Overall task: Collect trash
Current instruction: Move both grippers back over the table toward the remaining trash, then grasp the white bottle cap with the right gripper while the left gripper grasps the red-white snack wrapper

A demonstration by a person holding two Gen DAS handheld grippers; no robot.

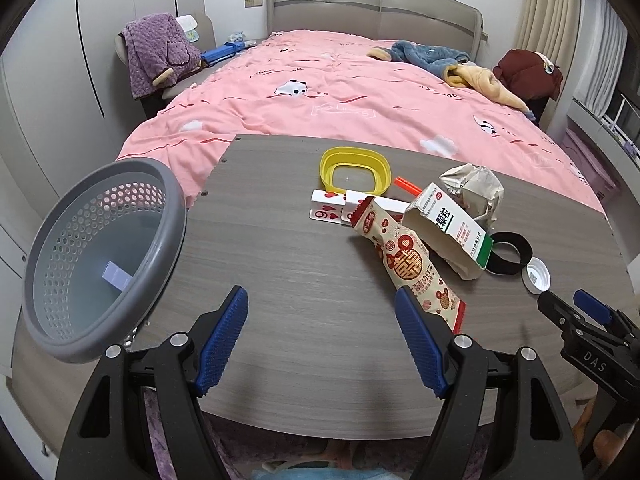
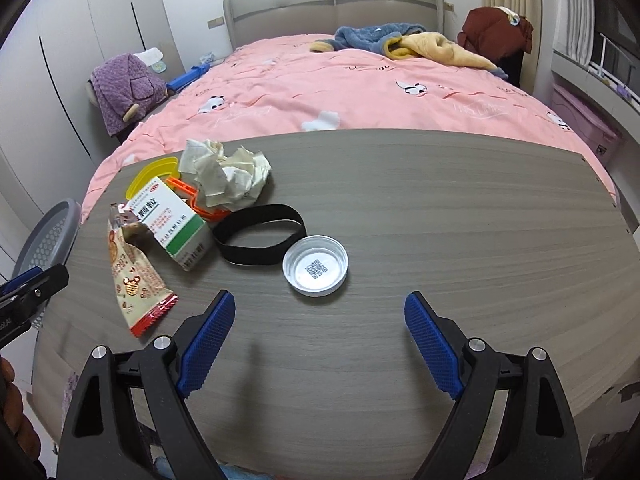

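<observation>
A grey wood-grain table (image 2: 460,208) is set against a pink bed (image 1: 320,92). Nearest, bare tabletop is left under both the left gripper (image 1: 322,344) and right gripper (image 2: 320,344), each spread wide and empty. The trash is clustered beyond: snack wrapper (image 1: 404,260), bottle cap (image 2: 315,265), medicine box (image 1: 444,228), crumpled paper (image 2: 224,174). Left of the wrapper, a grey basket (image 1: 100,256), seemingly off the edge, is tilted to receive it.

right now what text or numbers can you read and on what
"颗粒" on the white and green box; its small print is too small to read.
"LOVE" on the snack wrapper; its other characters are unclear.
"9" with red hearts on the playing card.
"DAS" on the right gripper.
QR code, no words, inside the white cap.
</observation>
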